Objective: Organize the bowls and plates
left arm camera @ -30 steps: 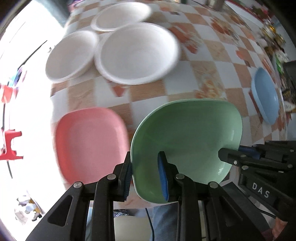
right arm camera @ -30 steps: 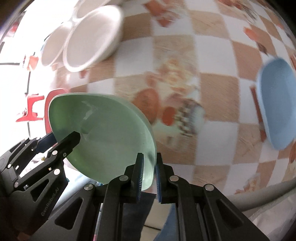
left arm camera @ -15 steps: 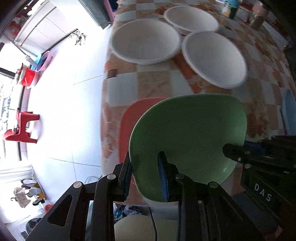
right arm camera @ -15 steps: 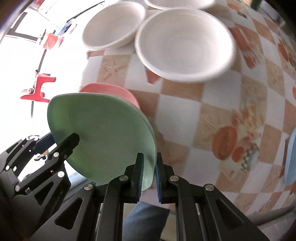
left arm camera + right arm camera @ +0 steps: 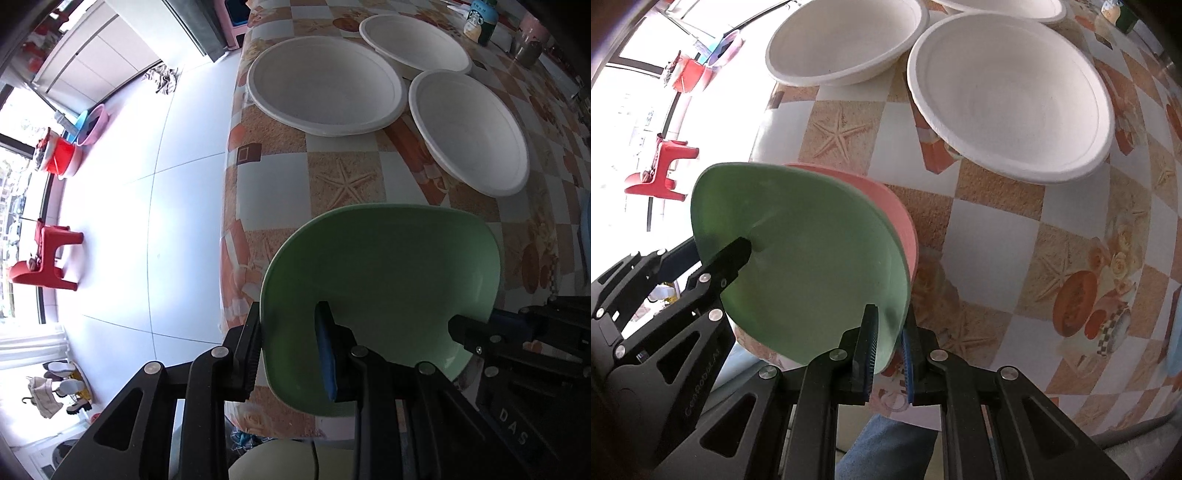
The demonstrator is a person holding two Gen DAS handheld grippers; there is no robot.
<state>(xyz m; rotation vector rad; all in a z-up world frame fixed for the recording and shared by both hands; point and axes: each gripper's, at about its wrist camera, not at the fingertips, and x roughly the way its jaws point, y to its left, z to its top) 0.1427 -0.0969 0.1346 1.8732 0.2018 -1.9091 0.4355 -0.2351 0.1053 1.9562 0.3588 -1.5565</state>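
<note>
Both claws clench the green plate (image 5: 798, 258) – left gripper (image 5: 291, 350) on its left rim, right gripper (image 5: 886, 354) on its right – directly above the pink plate (image 5: 886, 206), not yet stacked. Behind it, three white bowls (image 5: 1008, 92) lie unstacked.

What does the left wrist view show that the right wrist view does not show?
Only the left wrist view shows a dark green bottle at the table's far end and a crumpled cloth on the floor. Only the right wrist view shows the pink plate just behind the green one. Both show the green plate, gripped by both tongs, three white bowls and the red stool.
</note>
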